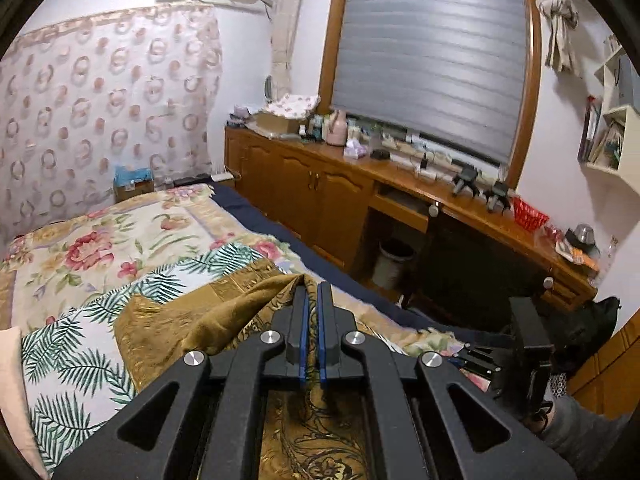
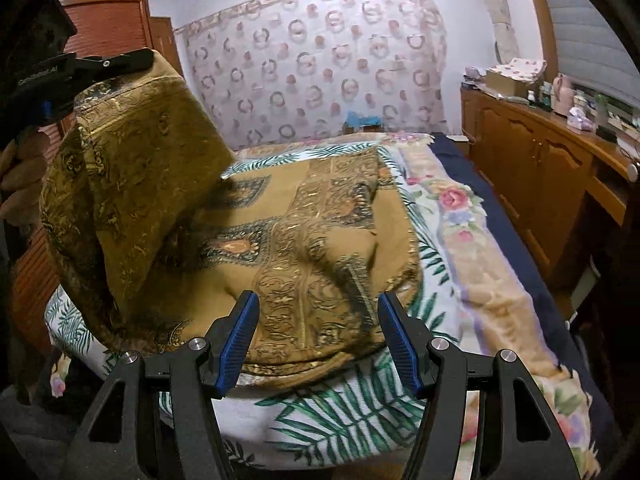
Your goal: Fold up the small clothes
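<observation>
A golden-brown garment (image 2: 320, 232) with dark ornamental print lies on a palm-leaf cloth (image 2: 332, 412) on the bed. My left gripper (image 1: 314, 286) is shut on an edge of the garment (image 1: 224, 312) and holds that part lifted. In the right wrist view the same left gripper (image 2: 80, 68) shows at the upper left, with the raised flap (image 2: 128, 184) hanging from it. My right gripper (image 2: 316, 300) stands open just above the garment's near hem, with nothing pinched between its blue pads (image 2: 240, 332).
A floral bedspread (image 1: 100, 236) covers the bed, with a navy sheet (image 1: 256, 216) along its right edge. A wooden cabinet and desk (image 1: 360, 196) crowded with small items run along the window wall. A waste bin (image 1: 394, 260) stands under the desk. A patterned curtain (image 1: 100, 100) hangs behind the bed.
</observation>
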